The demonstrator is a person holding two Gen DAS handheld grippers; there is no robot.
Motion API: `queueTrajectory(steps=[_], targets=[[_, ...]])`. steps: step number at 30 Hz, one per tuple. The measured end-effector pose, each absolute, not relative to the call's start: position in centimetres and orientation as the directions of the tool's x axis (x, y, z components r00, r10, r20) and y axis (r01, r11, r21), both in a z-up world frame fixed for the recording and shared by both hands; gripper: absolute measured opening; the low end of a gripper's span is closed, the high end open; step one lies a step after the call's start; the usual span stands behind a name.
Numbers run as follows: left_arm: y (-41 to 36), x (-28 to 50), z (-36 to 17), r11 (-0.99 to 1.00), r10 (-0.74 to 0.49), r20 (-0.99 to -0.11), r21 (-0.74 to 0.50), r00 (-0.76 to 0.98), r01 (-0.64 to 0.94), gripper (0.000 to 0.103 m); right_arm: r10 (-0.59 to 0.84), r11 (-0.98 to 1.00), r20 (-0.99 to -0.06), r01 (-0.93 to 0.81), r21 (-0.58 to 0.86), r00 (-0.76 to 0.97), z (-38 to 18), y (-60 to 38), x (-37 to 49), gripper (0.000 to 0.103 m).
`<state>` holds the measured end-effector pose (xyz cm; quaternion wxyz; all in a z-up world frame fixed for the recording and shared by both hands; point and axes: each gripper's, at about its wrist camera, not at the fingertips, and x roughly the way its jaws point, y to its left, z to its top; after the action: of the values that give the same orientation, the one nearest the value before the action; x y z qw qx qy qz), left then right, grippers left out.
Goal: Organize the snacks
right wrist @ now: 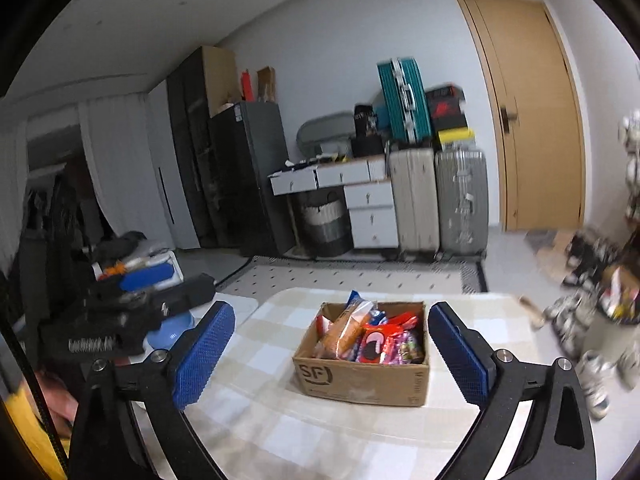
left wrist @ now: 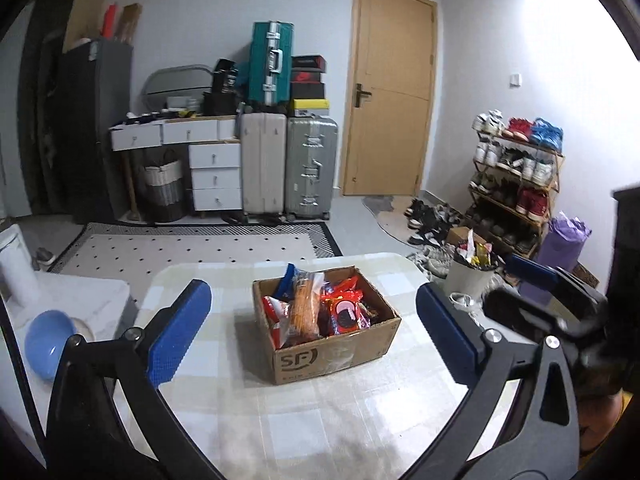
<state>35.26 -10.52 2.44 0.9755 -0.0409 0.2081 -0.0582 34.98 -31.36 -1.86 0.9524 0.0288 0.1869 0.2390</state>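
Observation:
A brown cardboard box marked SF stands in the middle of a checked table. It holds several snack packets: an orange biscuit pack, red bags, an Oreo pack. My left gripper is open and empty, above the table on the near side of the box. My right gripper is open and empty, also short of the box with its snacks. The right gripper shows at the right edge of the left wrist view. The left gripper shows at the left of the right wrist view.
A white bin with wrappers stands off the table's far right corner. A blue bowl sits on a white side table at the left. Suitcases, drawers, a shoe rack and a door lie beyond a patterned rug.

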Motion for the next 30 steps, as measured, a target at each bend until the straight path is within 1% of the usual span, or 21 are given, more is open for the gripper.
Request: queueTrajectory(steps=[3,6,9,13,15,18,21,26,30], targets=[[-10.4,32.6,3.0,0.994,-0.094,-0.379,-0.090,0.921,0.064,0.102,0.447,0.892,-0.302,-0.443,0.084,0.842,-1.9,-31.4,31.8,0.102],[-10.5,29.6,2.6,0.995,-0.082,-0.366,-0.090,0.927,0.053,0.102,0.437,0.895,-0.302,-0.442,0.057,0.847,-2.6,-30.9,29.3,0.102],[-10.6,27.1,1.4,0.997,-0.049,-0.360,-0.077,0.932,0.023,0.102,0.436,0.896,-0.301,-0.439,0.063,0.848,-3.7,-30.5,27.1,0.102],[-10.5,24.5,-1.0,0.996,-0.042,-0.371,-0.084,0.928,0.012,0.102,0.435,0.899,-0.288,-0.430,0.083,0.853,-5.3,-30.5,25.1,0.102],[-10.7,23.5,-2.2,0.997,-0.020,-0.379,-0.072,0.925,-0.008,0.102,0.426,0.904,-0.287,-0.417,0.098,0.858,-5.9,-30.8,24.6,0.102],[-11.0,22.4,-3.9,0.998,-0.024,-0.394,-0.066,0.919,-0.002,0.102,0.427,0.904,-0.277,-0.409,0.123,0.861,-6.7,-31.5,23.9,0.102],[-11.2,22.0,-4.9,0.999,-0.016,-0.414,-0.053,0.910,-0.006,0.102,0.421,0.907,-0.298,-0.399,0.134,0.857,-7.5,-31.8,24.1,0.102],[-10.9,22.9,-5.3,0.996,-0.040,-0.438,-0.086,0.898,0.002,0.102,0.430,0.903,-0.323,-0.393,0.177,0.843,-8.5,-32.2,24.2,0.102],[-10.9,23.1,-6.1,0.993,-0.067,-0.468,-0.115,0.881,0.015,0.102,0.433,0.901,-0.330,-0.393,0.182,0.839,-8.7,-32.1,24.3,0.102]])
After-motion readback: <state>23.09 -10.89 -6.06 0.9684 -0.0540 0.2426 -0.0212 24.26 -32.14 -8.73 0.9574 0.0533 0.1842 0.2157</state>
